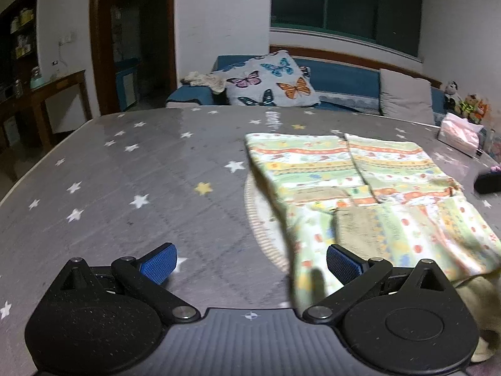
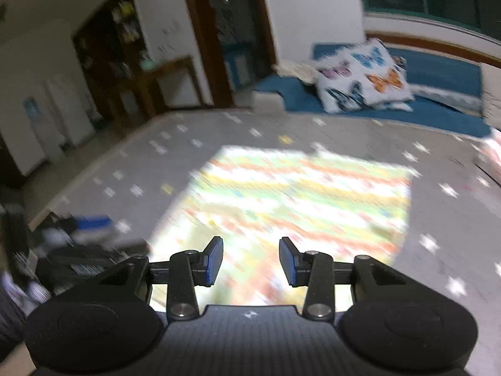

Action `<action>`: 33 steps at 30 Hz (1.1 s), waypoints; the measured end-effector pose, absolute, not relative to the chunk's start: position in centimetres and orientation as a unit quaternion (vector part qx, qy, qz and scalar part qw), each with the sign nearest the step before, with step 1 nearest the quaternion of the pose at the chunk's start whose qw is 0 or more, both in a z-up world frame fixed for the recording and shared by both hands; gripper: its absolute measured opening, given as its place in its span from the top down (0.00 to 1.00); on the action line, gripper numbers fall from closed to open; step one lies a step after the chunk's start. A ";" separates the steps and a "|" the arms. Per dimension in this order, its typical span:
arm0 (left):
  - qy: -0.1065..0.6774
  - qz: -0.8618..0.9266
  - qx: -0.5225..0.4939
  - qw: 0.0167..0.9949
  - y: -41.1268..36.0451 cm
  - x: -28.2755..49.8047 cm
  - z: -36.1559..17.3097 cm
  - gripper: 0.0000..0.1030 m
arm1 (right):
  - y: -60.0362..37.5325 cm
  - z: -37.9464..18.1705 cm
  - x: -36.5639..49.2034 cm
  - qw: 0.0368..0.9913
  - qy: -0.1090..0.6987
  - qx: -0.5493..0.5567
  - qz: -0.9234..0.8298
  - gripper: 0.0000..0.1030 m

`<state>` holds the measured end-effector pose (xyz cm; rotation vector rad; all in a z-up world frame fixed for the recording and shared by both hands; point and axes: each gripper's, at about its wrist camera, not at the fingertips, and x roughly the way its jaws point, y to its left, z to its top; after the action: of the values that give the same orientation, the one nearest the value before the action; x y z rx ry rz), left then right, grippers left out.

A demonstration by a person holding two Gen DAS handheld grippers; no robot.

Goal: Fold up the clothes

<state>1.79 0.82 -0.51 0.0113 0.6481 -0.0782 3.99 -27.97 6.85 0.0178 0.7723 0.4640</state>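
Observation:
A child's garment (image 1: 360, 194) with green, yellow and orange striped print lies partly folded on the star-patterned grey table (image 1: 141, 188), right of centre in the left wrist view. My left gripper (image 1: 252, 261) is open just left of the garment's near edge, its right pad (image 1: 341, 263) beside the cloth, nothing between the fingers. In the blurred right wrist view the same garment (image 2: 297, 200) spreads ahead. My right gripper (image 2: 251, 260) hovers open over its near edge, holding nothing.
A tissue pack (image 1: 458, 134) and a dark object (image 1: 488, 181) sit at the table's right side. Behind the table is a blue sofa (image 1: 341, 78) with a butterfly cushion (image 1: 269, 80). A wooden side table (image 1: 47, 94) stands left. The other gripper (image 2: 78, 250) shows blurred at left.

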 end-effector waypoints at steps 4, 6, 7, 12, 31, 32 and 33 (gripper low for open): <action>0.316 -0.058 0.018 0.947 -1.3 2.3 0.0 0.00 | -29.6 4.9 2.7 0.898 0.394 -0.022 0.196 0.63; 0.315 -0.066 0.026 0.947 -2.4 2.6 0.2 0.00 | -30.4 3.9 2.4 0.895 0.401 -0.026 0.192 0.63; 0.315 -0.070 0.030 0.946 -3.0 2.7 0.3 0.00 | -30.6 3.4 2.3 0.894 0.404 -0.026 0.190 0.63; 0.322 -0.077 0.049 0.942 -4.9 3.6 -0.1 0.00 | -31.7 1.7 2.0 0.893 0.412 -0.031 0.177 0.64; 0.335 -0.096 0.151 0.925 -9.9 6.4 -2.5 0.00 | -30.6 1.2 7.1 0.899 0.401 -0.033 0.171 0.65; 0.337 -0.097 0.149 0.925 -9.8 6.4 -2.4 0.00 | -30.6 1.2 7.0 0.900 0.401 -0.035 0.170 0.65; 0.339 -0.098 0.147 0.924 -9.7 6.4 -2.4 0.00 | -30.5 1.4 6.9 0.900 0.400 -0.035 0.168 0.65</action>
<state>6.41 -9.71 -2.36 0.3023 0.6949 -0.2005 6.93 -30.55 1.39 -0.0728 0.8285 0.3481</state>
